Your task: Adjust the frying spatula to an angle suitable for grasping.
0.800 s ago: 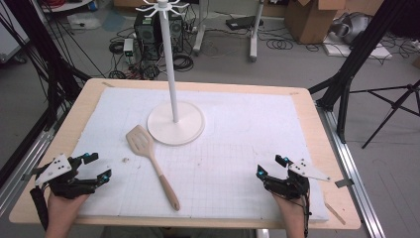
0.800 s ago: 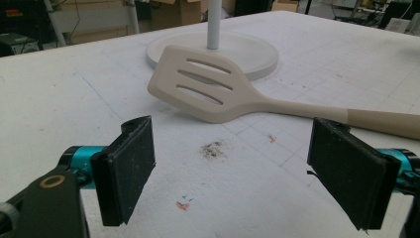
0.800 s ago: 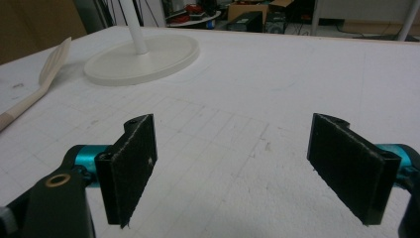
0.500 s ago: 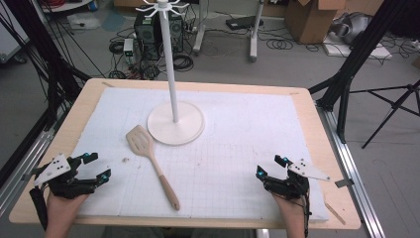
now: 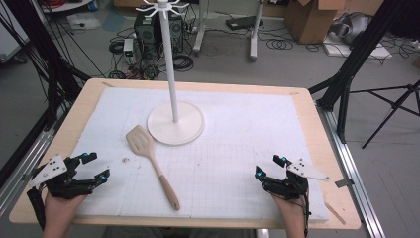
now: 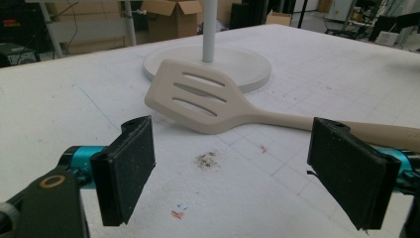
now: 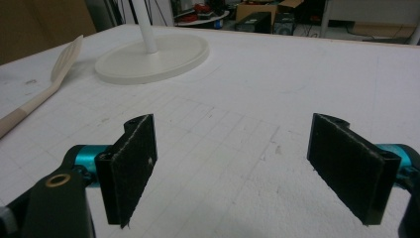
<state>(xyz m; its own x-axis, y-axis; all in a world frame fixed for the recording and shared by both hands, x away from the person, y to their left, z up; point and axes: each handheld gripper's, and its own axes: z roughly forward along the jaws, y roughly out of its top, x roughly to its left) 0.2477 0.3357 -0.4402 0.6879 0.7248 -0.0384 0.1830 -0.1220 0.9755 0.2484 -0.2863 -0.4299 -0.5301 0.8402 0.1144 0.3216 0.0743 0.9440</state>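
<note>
A beige slotted spatula (image 5: 150, 162) lies flat on the white mat, its head toward the stand and its handle toward the front edge. A white stand (image 5: 175, 122) with a round base, a tall pole and hooks on top rises behind it. My left gripper (image 5: 94, 167) rests open at the front left, and its view looks at the spatula head (image 6: 198, 96) just beyond the jaws. At the front right my right gripper (image 5: 270, 167) is open with nothing between its pads; the stand base (image 7: 153, 57) and the spatula (image 7: 44, 89) lie farther off.
The white gridded mat (image 5: 237, 144) covers most of the wooden table (image 5: 324, 148). A small dark smudge (image 6: 207, 158) marks the mat in front of the left gripper. Cables, boxes and tripod legs stand on the floor beyond the table.
</note>
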